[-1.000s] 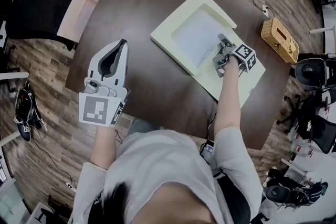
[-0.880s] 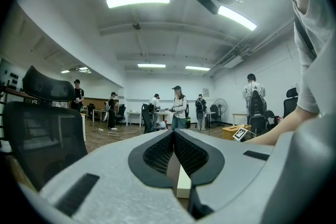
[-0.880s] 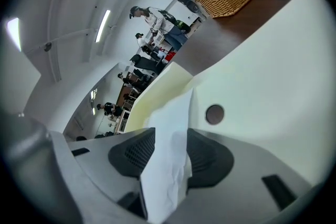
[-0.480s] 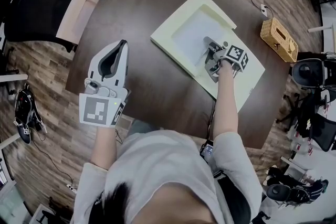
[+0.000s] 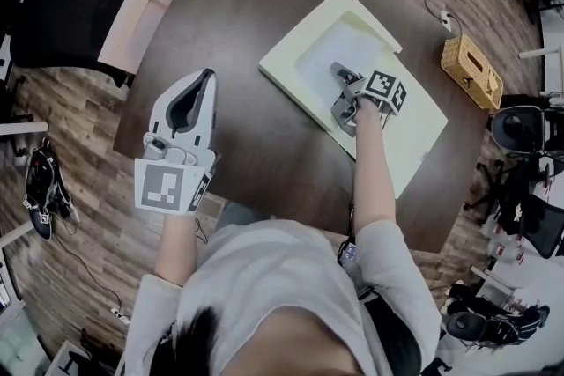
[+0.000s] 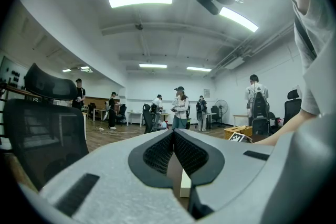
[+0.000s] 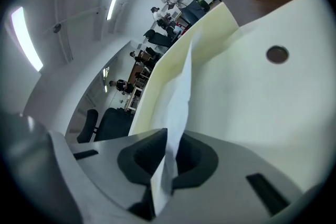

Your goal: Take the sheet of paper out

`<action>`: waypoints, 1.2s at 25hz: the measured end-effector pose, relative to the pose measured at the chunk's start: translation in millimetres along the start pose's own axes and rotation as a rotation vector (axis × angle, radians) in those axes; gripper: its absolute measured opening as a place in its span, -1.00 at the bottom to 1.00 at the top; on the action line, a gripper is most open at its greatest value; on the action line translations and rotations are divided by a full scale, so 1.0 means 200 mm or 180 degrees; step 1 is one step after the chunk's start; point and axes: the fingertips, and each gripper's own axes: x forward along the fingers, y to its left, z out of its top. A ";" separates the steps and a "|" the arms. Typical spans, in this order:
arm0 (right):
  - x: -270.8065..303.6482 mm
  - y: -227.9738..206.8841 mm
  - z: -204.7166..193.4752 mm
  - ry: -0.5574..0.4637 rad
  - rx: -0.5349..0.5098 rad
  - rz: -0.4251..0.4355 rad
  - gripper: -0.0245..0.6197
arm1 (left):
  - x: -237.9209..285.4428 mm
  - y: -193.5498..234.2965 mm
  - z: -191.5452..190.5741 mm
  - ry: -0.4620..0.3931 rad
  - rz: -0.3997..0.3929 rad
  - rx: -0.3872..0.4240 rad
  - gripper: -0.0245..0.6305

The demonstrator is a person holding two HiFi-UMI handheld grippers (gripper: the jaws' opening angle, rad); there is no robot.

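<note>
Pinching the white paper sheet (image 7: 179, 93) inside the pale yellow folder (image 5: 414, 136) near the dark tabletop's (image 5: 238, 31) right edge, the right gripper's (image 7: 167, 139) jaws have just closed. Only its own view shows that grip. The left gripper (image 6: 173, 135) is pressed together, empty.

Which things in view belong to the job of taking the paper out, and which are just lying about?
Part of the job: sheet of paper; pale yellow folder holding it; right tool, jaws just closed onto the sheet.
Lying about: wicker basket; office chair; left tool, shut and empty.
</note>
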 end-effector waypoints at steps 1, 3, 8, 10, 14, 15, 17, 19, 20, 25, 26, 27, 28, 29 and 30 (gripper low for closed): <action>0.00 0.00 0.00 -0.0006 -0.0031 -0.0030 -0.83 | 0.00 0.01 0.00 -0.0002 0.0007 -0.0001 -0.90; 0.00 -0.01 0.00 0.0000 -0.0067 -0.0061 -0.86 | 0.00 0.02 0.00 -0.0010 0.0016 -0.0003 -0.90; -0.05 -0.01 -0.01 0.0034 -0.0112 -0.0134 -0.88 | 0.00 0.01 0.02 -0.0031 -0.0017 -0.0004 -0.90; -0.07 -0.03 -0.01 0.0037 -0.0097 -0.0157 -0.88 | 0.01 0.00 0.03 -0.0037 -0.0036 -0.0001 -0.90; -0.13 -0.06 -0.01 0.0038 -0.0135 -0.0196 -0.88 | 0.02 -0.05 0.03 -0.0046 -0.0069 0.0004 -0.90; -0.15 -0.07 -0.01 0.0037 -0.0144 -0.0206 -0.88 | 0.02 -0.06 0.04 -0.0053 -0.0078 0.0006 -0.90; -0.19 -0.09 -0.01 0.0031 -0.0155 -0.0218 -0.88 | 0.03 -0.08 0.05 -0.0065 -0.0096 0.0009 -0.90; -0.23 -0.10 -0.02 0.0017 -0.0166 -0.0228 -0.88 | 0.04 -0.11 0.05 -0.0077 -0.0122 0.0010 -0.90; -0.25 -0.11 -0.02 0.0006 -0.0168 -0.0235 -0.88 | 0.04 -0.12 0.05 -0.0085 -0.0140 0.0012 -0.90; -0.38 -0.17 -0.04 -0.0052 -0.0153 -0.0248 -0.88 | 0.05 -0.23 0.08 -0.0114 -0.0234 0.0030 -0.90; -0.41 -0.18 -0.04 -0.0065 -0.0149 -0.0250 -0.88 | 0.05 -0.25 0.09 -0.0120 -0.0247 0.0035 -0.90; -0.43 -0.19 -0.05 -0.0080 -0.0146 -0.0251 -0.88 | 0.04 -0.28 0.10 -0.0126 -0.0260 0.0041 -0.90; -0.46 -0.19 -0.05 -0.0096 -0.0149 -0.0253 -0.88 | 0.04 -0.30 0.10 -0.0133 -0.0271 0.0047 -0.90; -0.49 -0.20 -0.05 -0.0112 -0.0157 -0.0256 -0.88 | 0.03 -0.32 0.11 -0.0140 -0.0282 0.0054 -0.90; -0.51 -0.21 -0.05 -0.0126 -0.0170 -0.0261 -0.88 | 0.03 -0.34 0.12 -0.0147 -0.0290 0.0061 -0.90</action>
